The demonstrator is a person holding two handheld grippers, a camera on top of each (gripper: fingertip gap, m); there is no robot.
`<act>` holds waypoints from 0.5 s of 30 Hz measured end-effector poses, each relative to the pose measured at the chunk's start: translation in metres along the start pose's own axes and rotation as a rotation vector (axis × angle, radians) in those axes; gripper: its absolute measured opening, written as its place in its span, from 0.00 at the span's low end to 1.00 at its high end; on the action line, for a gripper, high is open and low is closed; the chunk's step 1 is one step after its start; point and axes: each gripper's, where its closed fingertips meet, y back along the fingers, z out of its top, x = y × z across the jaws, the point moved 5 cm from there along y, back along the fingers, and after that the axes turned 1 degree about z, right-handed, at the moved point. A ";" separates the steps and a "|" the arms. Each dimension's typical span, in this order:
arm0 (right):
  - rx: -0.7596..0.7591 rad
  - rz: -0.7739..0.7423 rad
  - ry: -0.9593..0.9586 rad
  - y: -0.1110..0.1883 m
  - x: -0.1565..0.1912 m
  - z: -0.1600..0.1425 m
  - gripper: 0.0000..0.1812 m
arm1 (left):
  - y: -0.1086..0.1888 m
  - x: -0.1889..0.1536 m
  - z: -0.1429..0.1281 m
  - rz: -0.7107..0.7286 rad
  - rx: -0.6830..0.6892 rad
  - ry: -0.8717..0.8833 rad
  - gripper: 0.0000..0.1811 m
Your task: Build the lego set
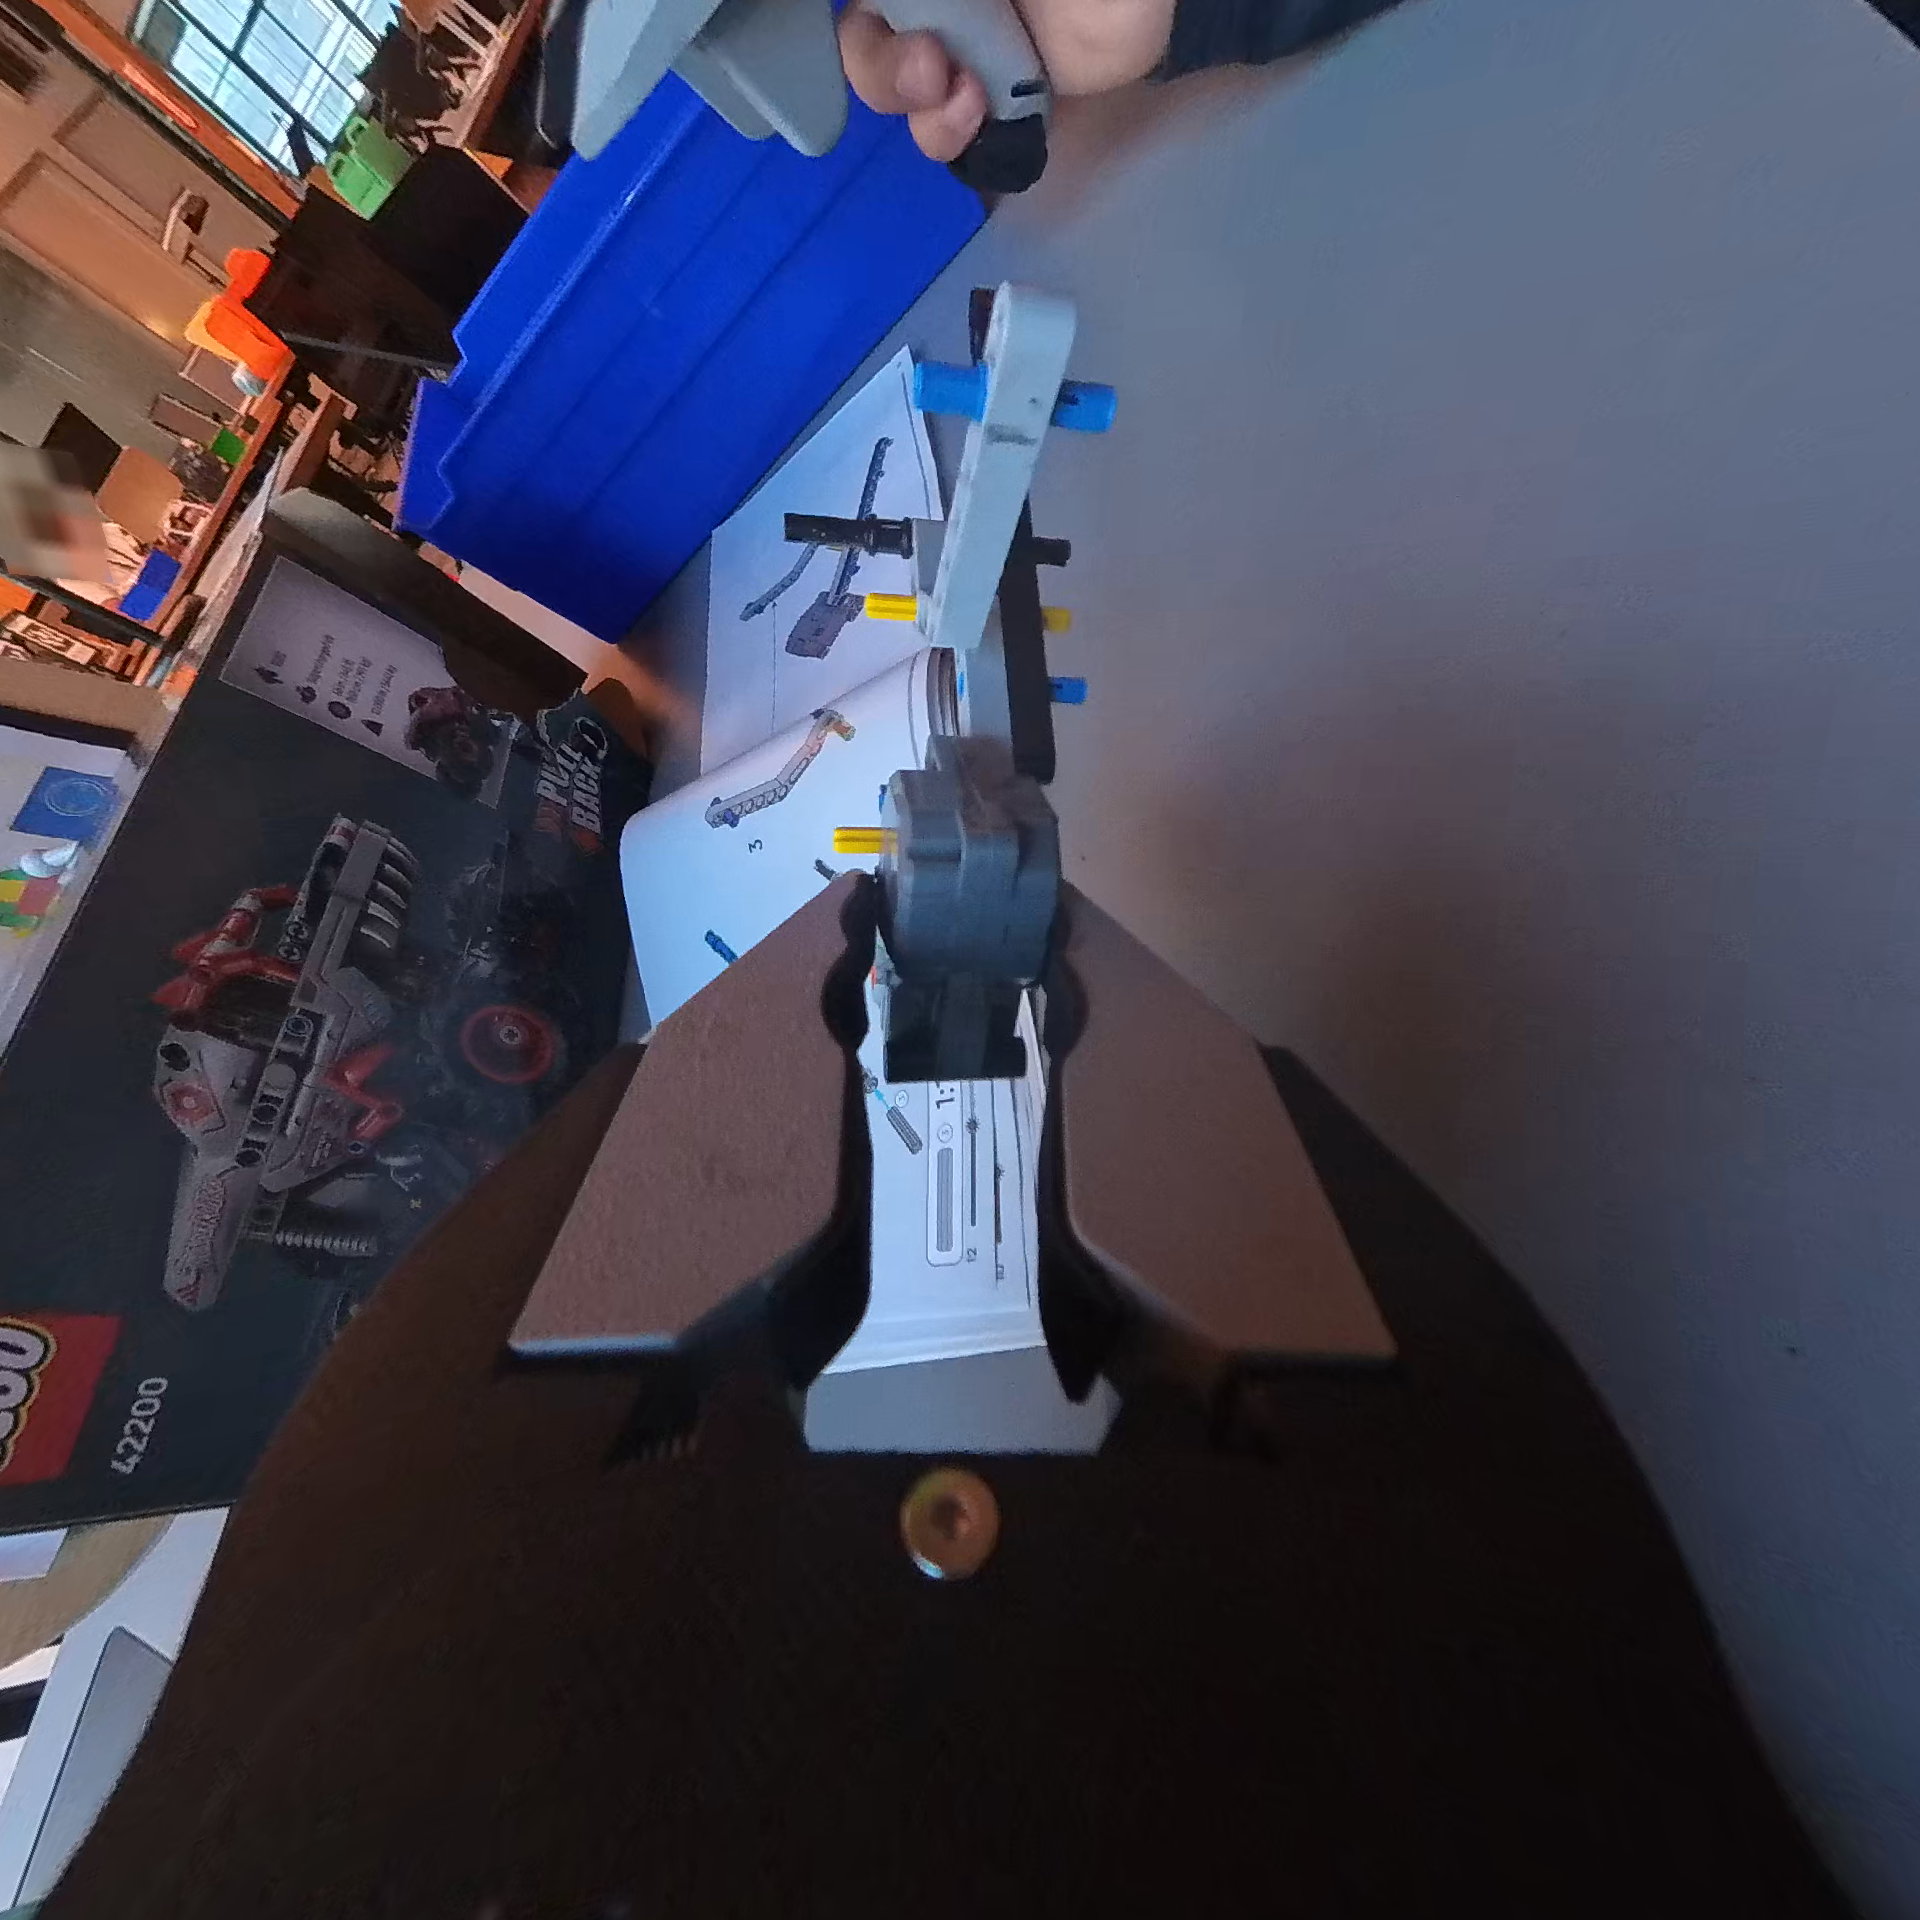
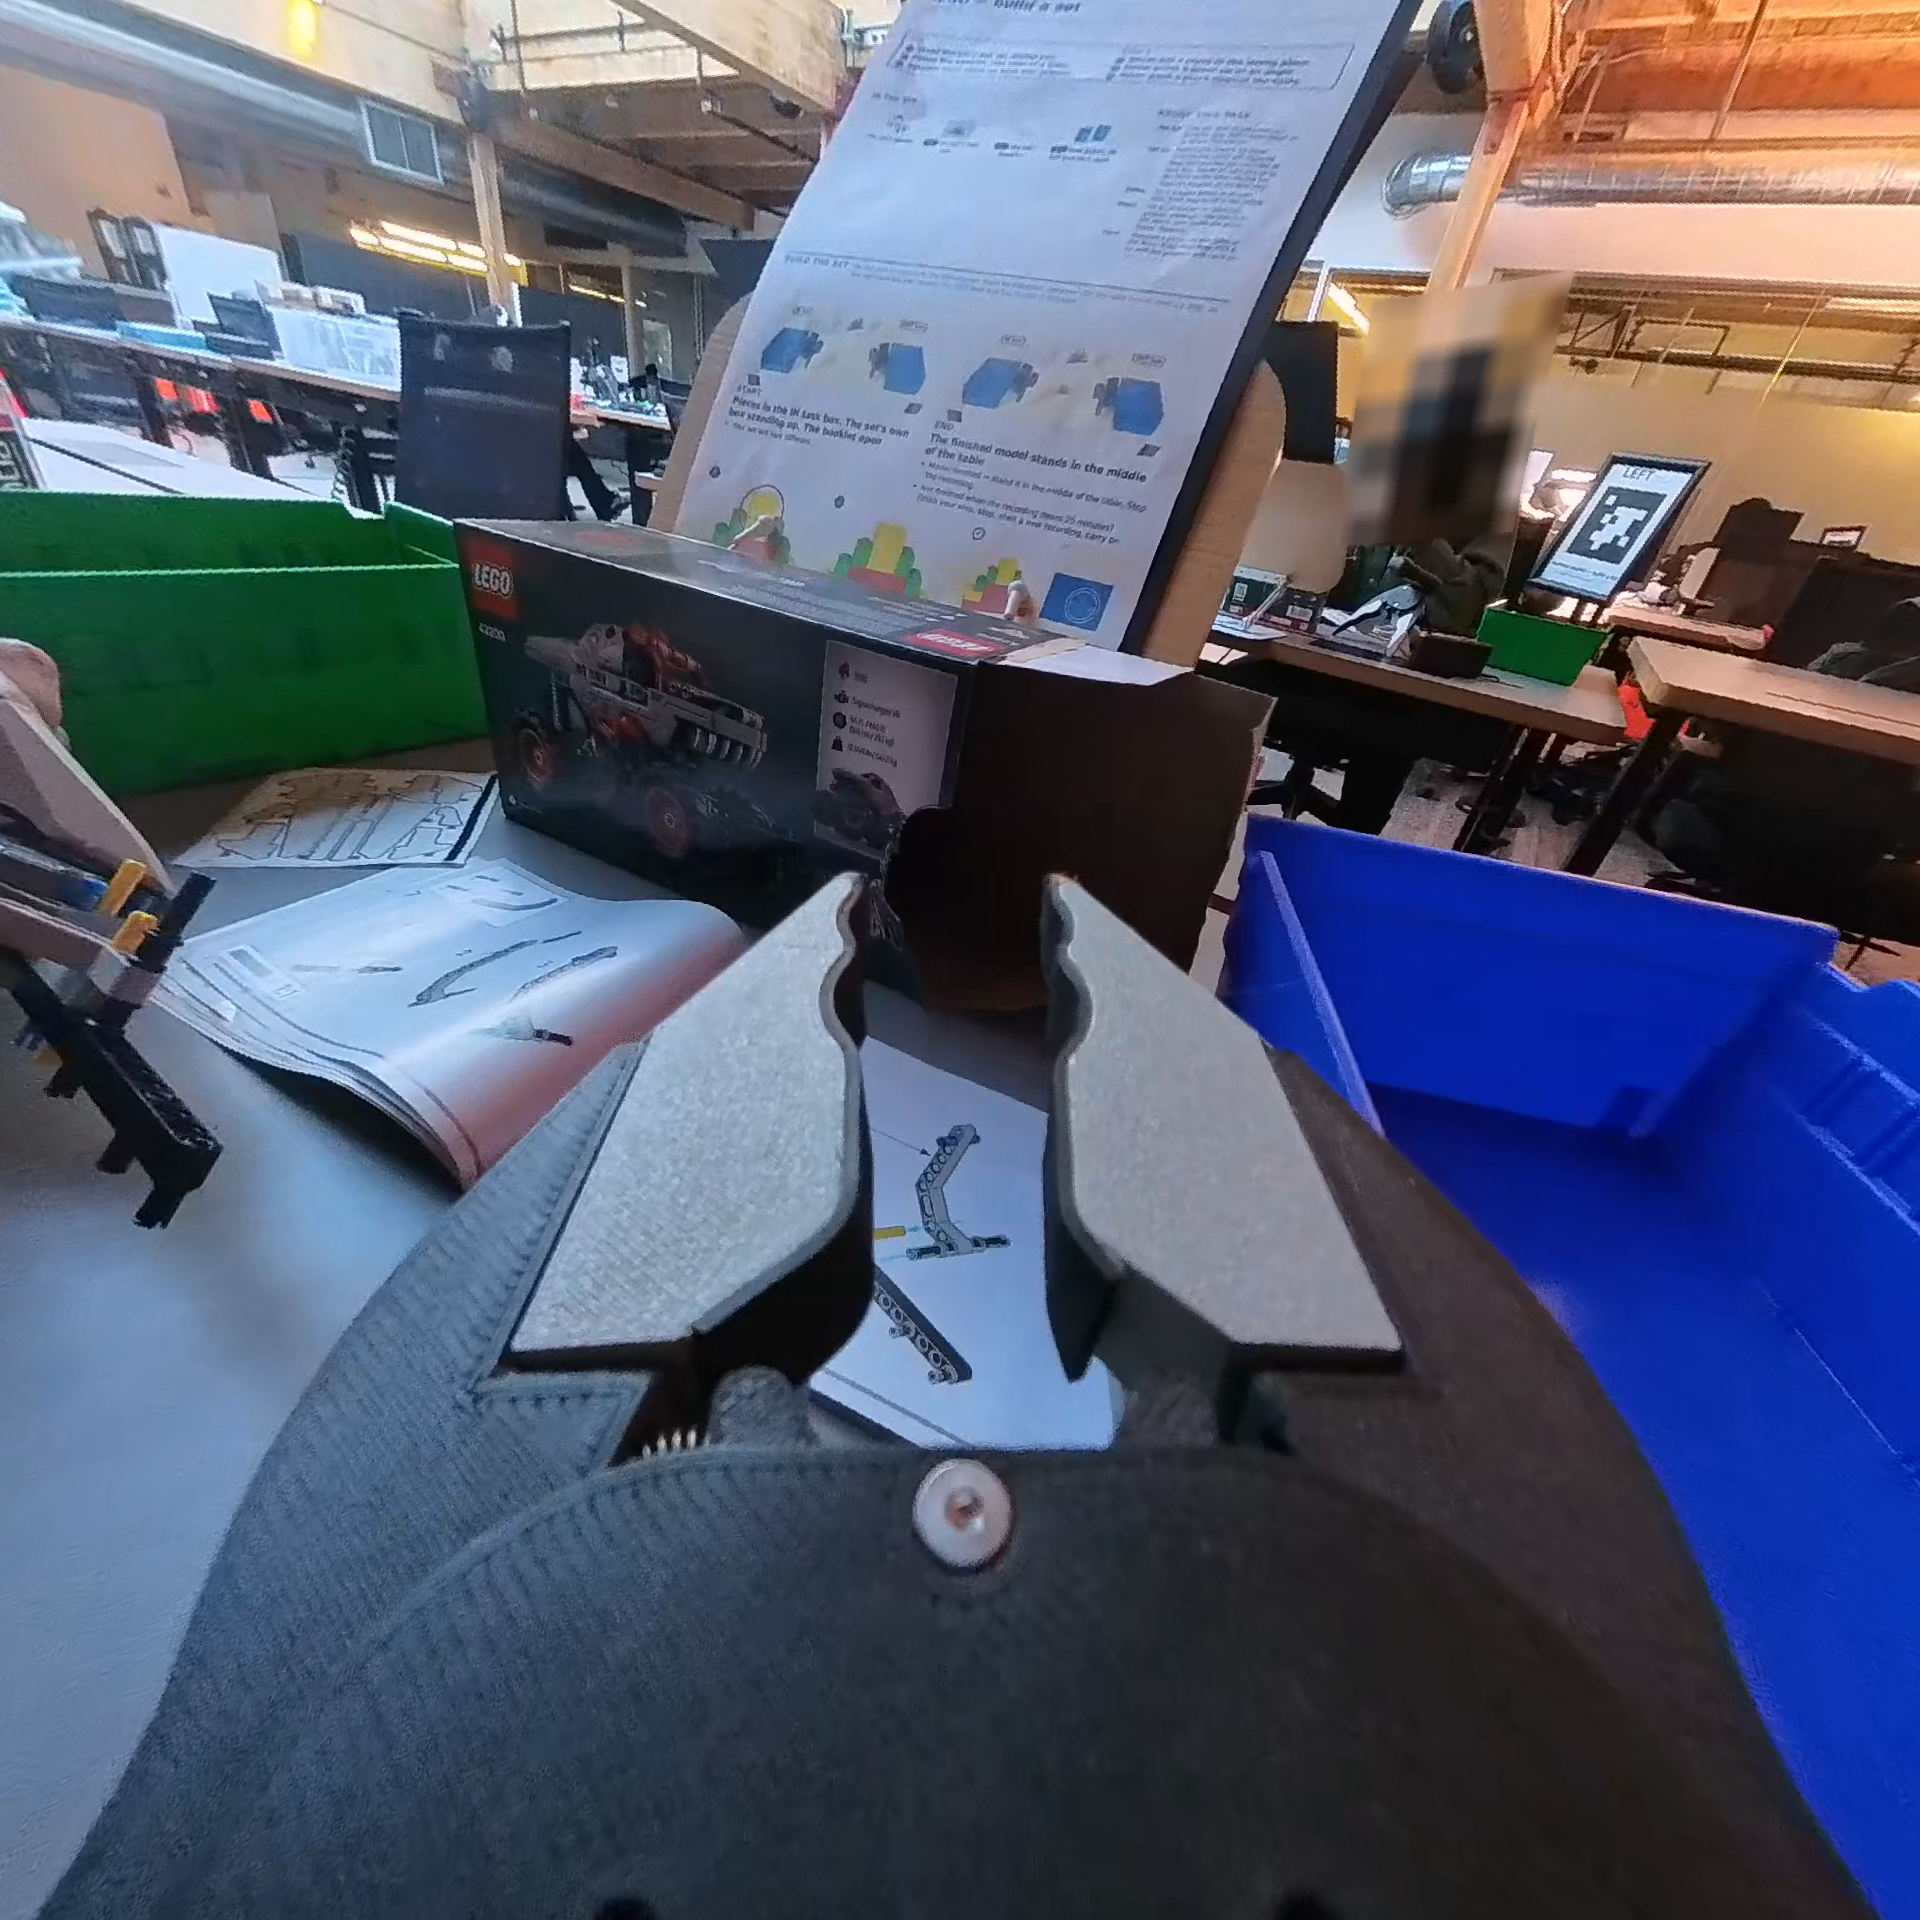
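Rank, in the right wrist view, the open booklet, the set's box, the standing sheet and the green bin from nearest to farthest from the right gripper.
1. Open booklet: under and just left of the right gripper and its fingers.
2. Set's box: straight ahead, behind the booklet.
3. Standing sheet: upright just behind the box.
The green bin, far left, sits about level with the box; too close to call.

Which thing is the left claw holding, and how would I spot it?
Start at the open instruction booklet beside the blue bin. Above its pages, the left gripper clamps a dark grey motor block of the half-built model, the only chunky piece, with a yellow axle sticking out.
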 end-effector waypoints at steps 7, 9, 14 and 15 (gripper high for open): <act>0.008 0.003 0.012 -0.001 0.002 -0.001 0.16 | 0.005 0.001 0.005 -0.012 -0.049 0.009 0.16; 0.008 0.006 0.011 -0.002 0.002 -0.001 0.16 | 0.011 0.003 0.010 -0.023 -0.097 0.030 0.16; 0.015 0.022 0.011 -0.004 0.005 -0.003 0.15 | 0.041 0.020 0.030 -0.032 -0.299 0.119 0.16; 0.021 0.028 0.013 -0.005 0.007 -0.004 0.15 | 0.049 0.025 0.035 -0.033 -0.360 0.155 0.16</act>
